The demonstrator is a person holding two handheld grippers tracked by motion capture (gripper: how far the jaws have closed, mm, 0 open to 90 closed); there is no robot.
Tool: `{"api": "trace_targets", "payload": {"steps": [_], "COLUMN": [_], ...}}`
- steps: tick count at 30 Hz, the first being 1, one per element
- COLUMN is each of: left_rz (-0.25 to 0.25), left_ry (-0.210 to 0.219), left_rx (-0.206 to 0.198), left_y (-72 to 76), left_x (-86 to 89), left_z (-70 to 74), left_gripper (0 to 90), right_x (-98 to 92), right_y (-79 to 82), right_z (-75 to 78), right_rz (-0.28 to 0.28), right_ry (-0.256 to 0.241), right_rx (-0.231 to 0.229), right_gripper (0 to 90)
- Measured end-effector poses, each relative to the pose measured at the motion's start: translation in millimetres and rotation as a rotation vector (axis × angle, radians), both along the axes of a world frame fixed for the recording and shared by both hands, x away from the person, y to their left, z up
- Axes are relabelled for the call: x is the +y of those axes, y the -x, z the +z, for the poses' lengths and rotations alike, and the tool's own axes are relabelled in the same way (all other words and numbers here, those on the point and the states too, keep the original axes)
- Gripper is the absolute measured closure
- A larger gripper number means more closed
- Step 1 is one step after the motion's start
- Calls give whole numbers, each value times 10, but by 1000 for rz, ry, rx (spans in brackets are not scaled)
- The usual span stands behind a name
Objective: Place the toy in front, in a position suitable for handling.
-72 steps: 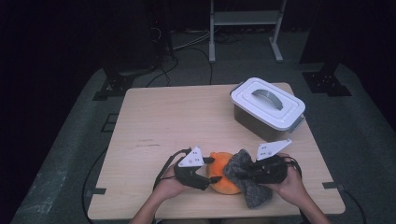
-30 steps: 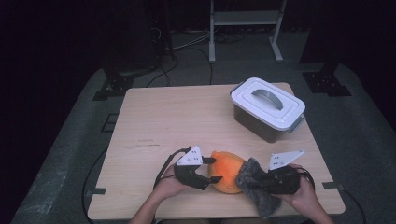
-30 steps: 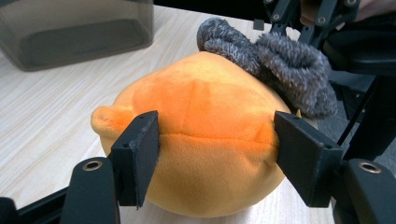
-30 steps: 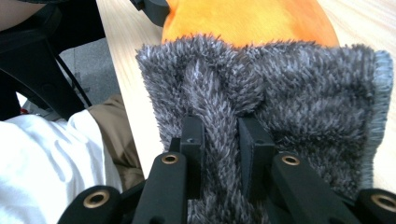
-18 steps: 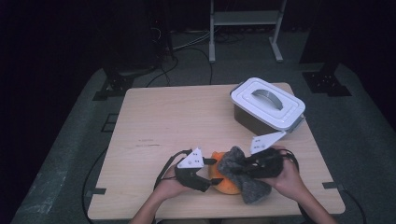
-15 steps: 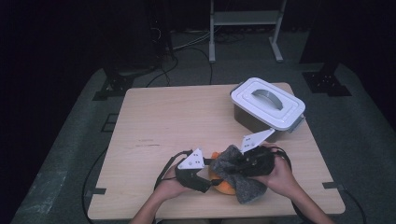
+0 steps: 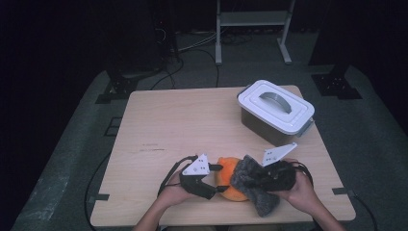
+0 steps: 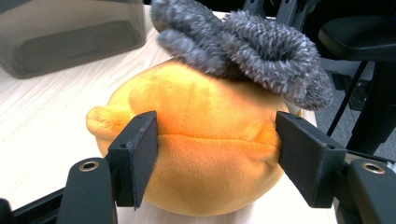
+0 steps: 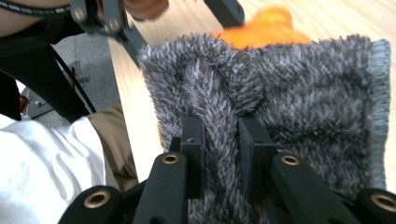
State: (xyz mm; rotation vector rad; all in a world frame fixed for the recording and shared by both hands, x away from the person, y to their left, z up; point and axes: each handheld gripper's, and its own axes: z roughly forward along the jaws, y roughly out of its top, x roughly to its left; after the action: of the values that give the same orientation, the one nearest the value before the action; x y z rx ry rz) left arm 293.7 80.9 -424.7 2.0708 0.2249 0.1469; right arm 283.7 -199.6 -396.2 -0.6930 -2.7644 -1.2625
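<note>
No brand, label or writing could be read on anything. The round orange plush toy (image 8: 196, 154) was soft and seamed across its middle, sitting at the near edge of the pale wooden table (image 7: 183, 125). The left gripper (image 8: 212, 149) clasped it on both sides. The shaggy grey microfibre cloth (image 9: 280, 102) had a stitched hem and lay over the toy; the right gripper (image 9: 220, 140) pinched a fold of it.

Light falls from above on the worktop (image 7: 183, 125), leaving the surrounding floor dim and the far room nearly black. The high view is soft and grainy. Both tool views are bright, their far backgrounds blurred.
</note>
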Motion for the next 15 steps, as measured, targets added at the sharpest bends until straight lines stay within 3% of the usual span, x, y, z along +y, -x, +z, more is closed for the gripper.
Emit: {"api": "trace_targets", "payload": {"steps": [4,7,15], "left_rz": [-1,-1,-11], "left_ry": [3,2,-9], "left_rx": [14,18,12], "left_y": [-15,-22,-15], "left_x": [13,24,29], "left_z": [-9,-15,-10], "left_gripper": [315,314,311], "right_x": [-132,-175,28], "right_y": [18,-6,-300], "right_z": [-34,41,305], "right_rz": [-26,-39,-34], "right_ry": [27,16,-17], "right_rx": [14,6,-34], "right_gripper": [740,740,739]}}
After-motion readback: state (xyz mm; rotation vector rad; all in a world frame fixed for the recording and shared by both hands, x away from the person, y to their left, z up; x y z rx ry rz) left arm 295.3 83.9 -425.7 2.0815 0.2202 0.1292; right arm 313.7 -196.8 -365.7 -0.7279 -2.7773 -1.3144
